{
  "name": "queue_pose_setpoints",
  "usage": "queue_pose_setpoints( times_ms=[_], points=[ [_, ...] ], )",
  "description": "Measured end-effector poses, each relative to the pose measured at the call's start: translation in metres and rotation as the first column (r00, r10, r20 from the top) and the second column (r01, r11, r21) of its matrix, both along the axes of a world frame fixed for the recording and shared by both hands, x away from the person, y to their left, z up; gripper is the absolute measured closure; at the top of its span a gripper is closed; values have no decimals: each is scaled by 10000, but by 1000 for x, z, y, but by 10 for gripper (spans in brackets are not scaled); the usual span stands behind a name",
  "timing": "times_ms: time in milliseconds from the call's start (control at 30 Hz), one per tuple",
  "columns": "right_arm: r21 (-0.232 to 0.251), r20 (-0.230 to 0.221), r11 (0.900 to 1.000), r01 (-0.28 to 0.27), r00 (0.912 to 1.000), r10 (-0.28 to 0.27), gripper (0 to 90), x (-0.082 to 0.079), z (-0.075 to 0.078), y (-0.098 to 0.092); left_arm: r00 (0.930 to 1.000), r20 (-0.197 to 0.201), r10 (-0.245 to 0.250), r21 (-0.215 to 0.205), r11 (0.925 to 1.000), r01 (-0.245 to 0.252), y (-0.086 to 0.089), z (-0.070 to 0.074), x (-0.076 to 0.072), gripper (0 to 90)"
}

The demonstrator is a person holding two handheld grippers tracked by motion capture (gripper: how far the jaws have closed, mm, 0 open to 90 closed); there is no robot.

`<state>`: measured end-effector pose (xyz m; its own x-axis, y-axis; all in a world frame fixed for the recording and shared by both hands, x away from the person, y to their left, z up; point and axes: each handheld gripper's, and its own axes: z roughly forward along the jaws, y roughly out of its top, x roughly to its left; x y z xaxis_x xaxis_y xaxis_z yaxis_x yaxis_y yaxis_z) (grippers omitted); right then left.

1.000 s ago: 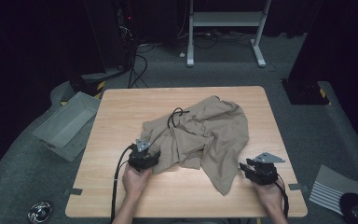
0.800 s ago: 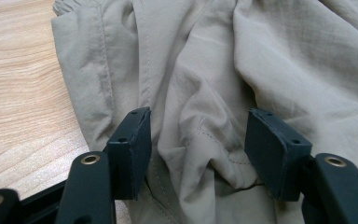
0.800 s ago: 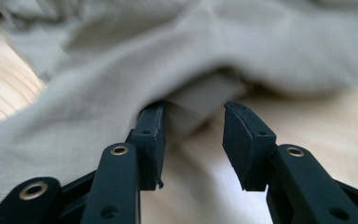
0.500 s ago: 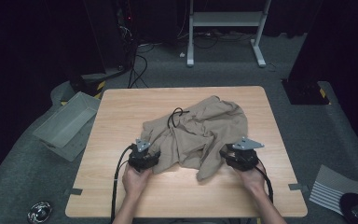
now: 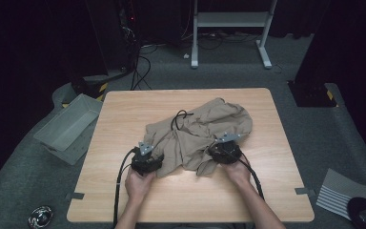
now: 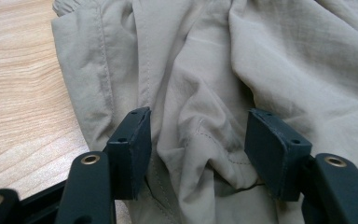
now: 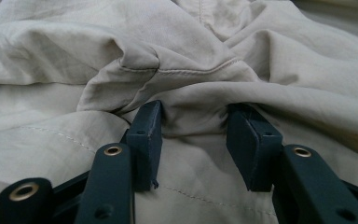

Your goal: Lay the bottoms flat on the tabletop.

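The crumpled beige garment [image 5: 198, 136] lies mid-counter [image 5: 124, 109], its long axis running from near left to far right, black drawstring [image 5: 178, 117] looped on top. The left tool [image 5: 146, 161] sits at its near-left edge, jaws spread around a fold without pinching. The right tool [image 5: 225, 151], at the near-right edge, has just been opening, a ridge of cloth between its unclenched jaws.

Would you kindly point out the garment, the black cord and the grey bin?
Garment [image 5: 224, 117]: high view, its crumpled far part.
Black cord [image 5: 178, 116]: high view, the loop lying on the cloth.
Grey bin [image 5: 66, 125]: high view, its inner floor.
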<state>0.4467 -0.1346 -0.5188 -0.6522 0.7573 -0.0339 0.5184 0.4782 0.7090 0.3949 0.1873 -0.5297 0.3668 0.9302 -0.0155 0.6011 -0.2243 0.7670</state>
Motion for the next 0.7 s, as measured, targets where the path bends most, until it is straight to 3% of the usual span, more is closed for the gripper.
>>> queue_pose_setpoints(
  times_ms=[100, 233, 333, 433, 533, 633, 700],
  points=[
    [123, -16, 9999, -96, 10000, 96, 523, -5, 6, -5, 10000, 0, 3, -7, 10000, -3, 0, 0, 0, 411],
    [762, 275, 9971, -11, 9996, -10, 521, -21, 19, -22, 10000, -1, 2, -7, 10000, -2, 0, 0, 0, 411],
    [1107, 586, 9936, 208, 9979, -274, 527, -37, 27, -43, 10000, 1, 2, -1, 10000, -2, 0, 0, 0, 411],
    [1210, 603, 9910, 567, 9961, -644, 536, -44, 25, -60, 10000, 0, 3, -3, 10000, -3, 0, 0, 0, 411],
    [1108, 292, 9907, 793, 9961, -830, 537, -42, 18, -65, 10000, 2, 4, -4, 10000, -4, 0, 0, 0, 411],
    [975, 279, 9920, 797, 9962, -827, 549, -34, 12, -58, 10000, -4, 6, -13, 10000, -6, 0, 0, 0, 411],
    [720, 247, 9945, 758, 9967, -777, 628, -27, 7, -50, 10000, 5, -1, 3, 10000, 1, 0, 0, 0, 411]
  ],
)
